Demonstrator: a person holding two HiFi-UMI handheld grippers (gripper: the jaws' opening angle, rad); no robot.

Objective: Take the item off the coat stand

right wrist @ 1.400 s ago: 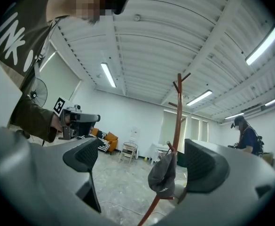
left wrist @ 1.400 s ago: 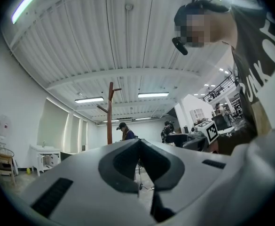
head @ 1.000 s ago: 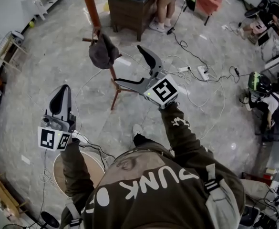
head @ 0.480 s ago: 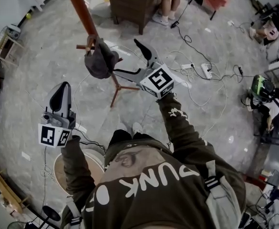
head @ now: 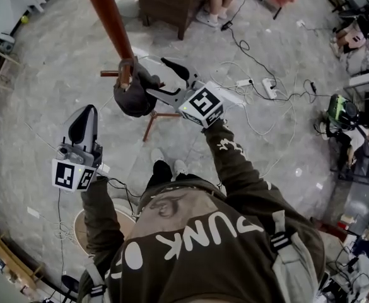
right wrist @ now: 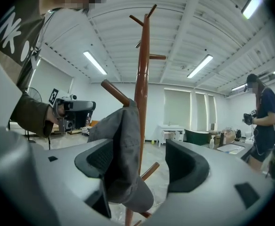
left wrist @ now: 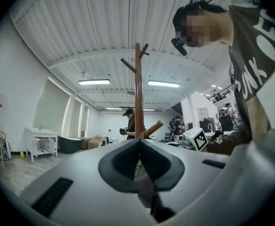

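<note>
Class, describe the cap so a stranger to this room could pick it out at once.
Find the tall reddish-brown coat stand. The cap hangs from a peg partway down it. It is the only soft, dark grey thing there; the other pegs are bare.

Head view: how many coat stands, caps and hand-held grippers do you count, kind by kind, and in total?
Coat stand: 1
Grey cap: 1, hanging on the stand
Grippers: 2; the left gripper is shut, the right gripper has jaws that have just been closing, the cap between them, one pad not yet on it
Total: 4
</note>
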